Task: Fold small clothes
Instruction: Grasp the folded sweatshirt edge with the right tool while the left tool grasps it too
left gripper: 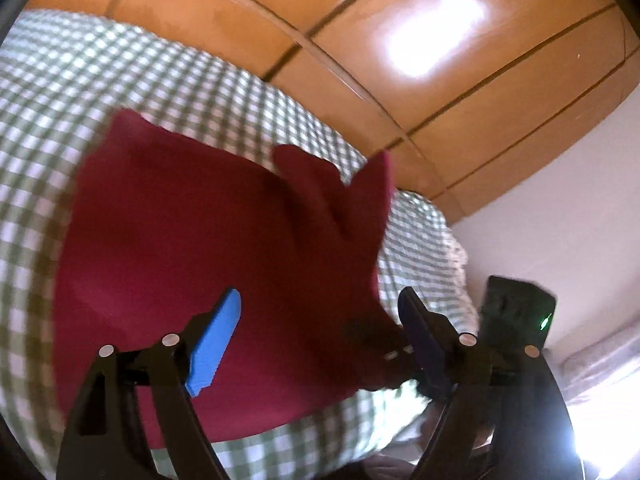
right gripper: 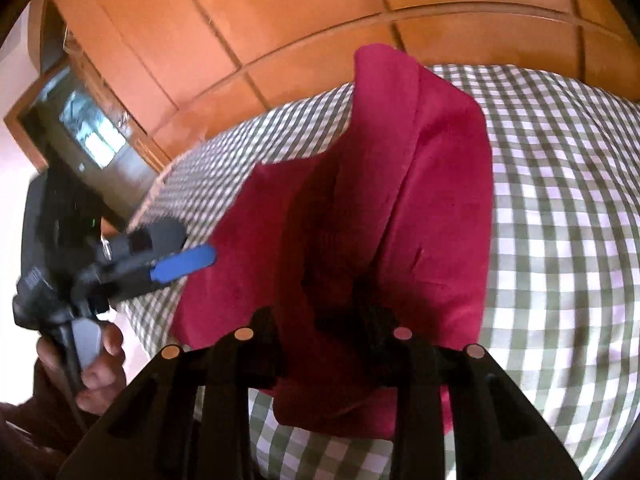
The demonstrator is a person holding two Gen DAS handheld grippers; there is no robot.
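Observation:
A dark red garment point(left gripper: 192, 240) lies on a green and white checked cloth point(left gripper: 60, 92). In the left wrist view my left gripper point(left gripper: 320, 336) is open, its blue-padded fingers point(left gripper: 216, 344) spread over the garment's near edge, holding nothing. In the right wrist view the garment point(right gripper: 432, 208) is lifted and bunched. My right gripper point(right gripper: 324, 320) is shut on a fold of it, the fingertips buried in the fabric. The left gripper also shows in the right wrist view point(right gripper: 180, 264), held in a hand at the garment's left edge.
Orange wooden panelling point(left gripper: 400, 40) stands behind the checked surface. A mirror or dark framed panel point(right gripper: 80, 128) is at the far left. The right gripper's black body point(left gripper: 516, 312) sits at the cloth's right edge beside a white wall point(left gripper: 560, 200).

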